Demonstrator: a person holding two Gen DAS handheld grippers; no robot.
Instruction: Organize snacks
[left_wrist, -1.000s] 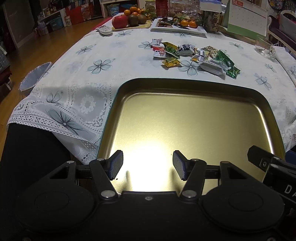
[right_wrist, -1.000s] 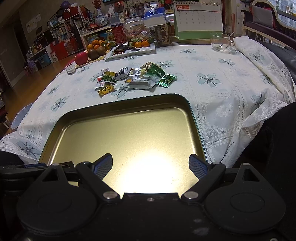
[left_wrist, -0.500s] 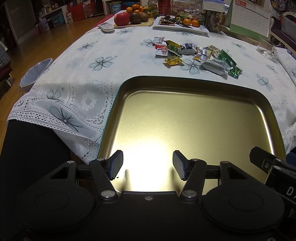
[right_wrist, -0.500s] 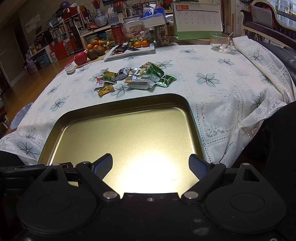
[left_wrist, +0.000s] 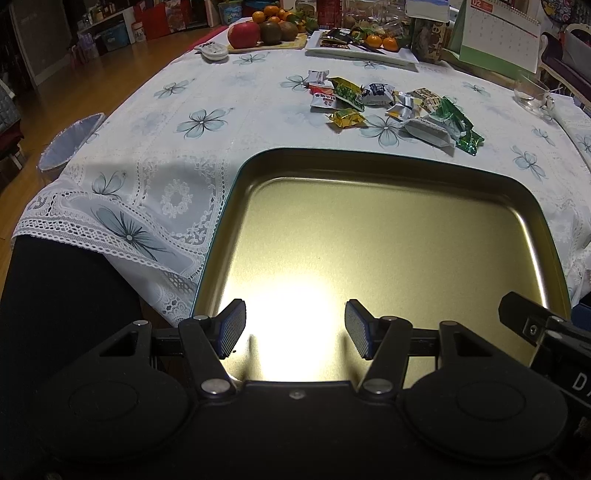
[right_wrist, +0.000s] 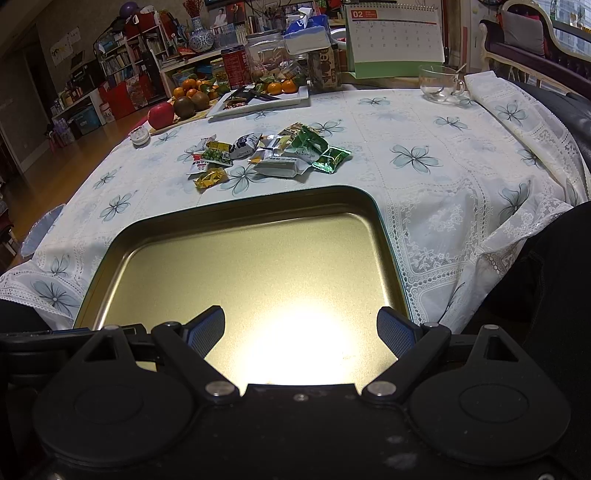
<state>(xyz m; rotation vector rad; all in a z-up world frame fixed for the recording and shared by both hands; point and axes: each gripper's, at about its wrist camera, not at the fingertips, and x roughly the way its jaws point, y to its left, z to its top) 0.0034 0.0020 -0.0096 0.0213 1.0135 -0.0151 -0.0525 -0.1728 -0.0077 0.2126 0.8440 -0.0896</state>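
Since a second ago my left gripper (left_wrist: 295, 328) has tipped forward a little, while my right gripper (right_wrist: 301, 332) stays where it was; both are wide apart and hold nothing. Under them the gold tray (left_wrist: 255, 162) has nothing in it, and all the snacks (right_wrist: 266, 155) lie in a heap on the tablecloth (left_wrist: 207, 122) just beyond its far rim, so I judge the sorting is not yet begun.

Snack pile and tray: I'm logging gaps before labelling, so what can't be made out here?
- Gold tray: near edge hidden by the left gripper body in the left view and by the right gripper body in the right view.
- Tray floor near the fingers: washed out by glare, both views.
- Snack pile: wrapper print too small; lower packets covered by upper ones.
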